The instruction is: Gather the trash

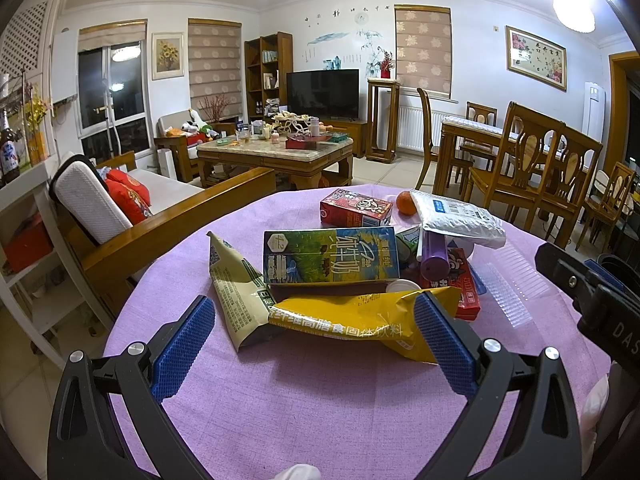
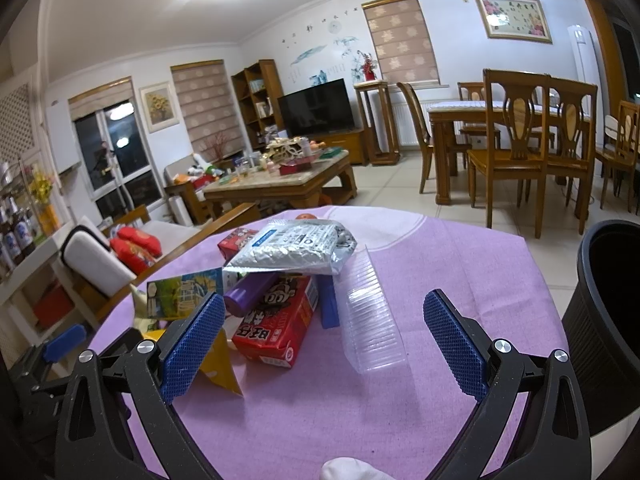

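The left gripper (image 1: 314, 334) is gaping empty, the yellow pouch (image 1: 352, 314) lying at its 12 o'clock. The right gripper (image 2: 324, 330) is gaping empty too, the clear plastic tray (image 2: 370, 320) sitting between its fingers.

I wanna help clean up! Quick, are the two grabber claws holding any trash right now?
Left gripper: open, holding nothing; the yellow pouch lies between its fingers.
Right gripper: open, holding nothing; clear plastic tray lies ahead.

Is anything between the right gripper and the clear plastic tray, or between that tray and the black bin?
Nothing visible. The right gripper, open, faces the clear plastic tray directly; bare purple tablecloth lies between the tray and the black bin at the table's right edge.
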{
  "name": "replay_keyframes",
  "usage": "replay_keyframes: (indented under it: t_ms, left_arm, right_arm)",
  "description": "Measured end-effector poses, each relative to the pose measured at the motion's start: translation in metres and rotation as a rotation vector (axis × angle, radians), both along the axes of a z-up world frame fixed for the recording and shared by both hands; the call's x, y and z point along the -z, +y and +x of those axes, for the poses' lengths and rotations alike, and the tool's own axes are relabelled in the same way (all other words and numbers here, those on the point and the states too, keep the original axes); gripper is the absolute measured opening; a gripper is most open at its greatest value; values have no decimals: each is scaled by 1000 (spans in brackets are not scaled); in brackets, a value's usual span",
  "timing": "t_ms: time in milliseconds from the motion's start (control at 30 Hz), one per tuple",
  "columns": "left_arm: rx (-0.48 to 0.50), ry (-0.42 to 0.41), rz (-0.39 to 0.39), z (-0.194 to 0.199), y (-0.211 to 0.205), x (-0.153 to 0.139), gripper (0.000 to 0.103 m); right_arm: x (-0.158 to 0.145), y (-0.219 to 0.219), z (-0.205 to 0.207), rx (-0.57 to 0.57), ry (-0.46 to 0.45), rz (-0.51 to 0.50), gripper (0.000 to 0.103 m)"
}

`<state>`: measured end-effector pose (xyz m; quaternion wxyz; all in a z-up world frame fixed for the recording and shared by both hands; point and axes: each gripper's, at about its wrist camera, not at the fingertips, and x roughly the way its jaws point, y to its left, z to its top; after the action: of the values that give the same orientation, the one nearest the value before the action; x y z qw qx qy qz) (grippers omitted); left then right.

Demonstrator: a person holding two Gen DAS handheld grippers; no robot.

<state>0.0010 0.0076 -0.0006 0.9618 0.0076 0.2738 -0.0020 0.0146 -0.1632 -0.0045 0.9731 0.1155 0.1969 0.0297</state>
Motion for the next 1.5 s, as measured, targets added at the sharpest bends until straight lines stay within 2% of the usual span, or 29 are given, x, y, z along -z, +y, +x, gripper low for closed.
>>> replay_keyframes:
  t_ms: [667, 867, 967, 1033, 1133, 1200, 1267, 1367, 1433, 1500]
  left_arm:
    - [0, 1, 0, 0, 0, 0, 98]
    - [-14, 43, -36, 6, 9, 2, 98]
    - [58, 125, -137, 17, 21, 7, 98]
    - [102, 177, -163, 23, 28, 10, 98]
    - [141, 224, -118, 30, 44, 8, 98]
    - [193, 273, -106, 42, 59, 6, 98]
    - [223, 306, -123, 55, 72, 5, 98]
    - [289, 346, -214, 76, 89, 1, 98]
    - [371, 349, -289, 89, 88, -2, 98]
    - [444, 355, -291, 102, 78, -4, 98]
  right_arm:
    - [0, -1, 0, 0, -34, 15, 98]
    - [2, 5, -3, -19, -67, 60, 98]
    - [5, 11, 2, -53, -26, 73, 98]
    - [10, 16, 10, -104, 68, 40, 98]
    - [0, 13, 14, -147, 122, 3, 98]
    - [-8, 8, 24, -184, 168, 19, 98]
    - [-19, 3, 40, -246, 245, 85, 98]
    - [-30, 13, 61, -318, 343, 90, 98]
    - [-38, 18, 72, -361, 393, 113, 98]
    - [-37, 26, 88, -384, 436, 118, 98]
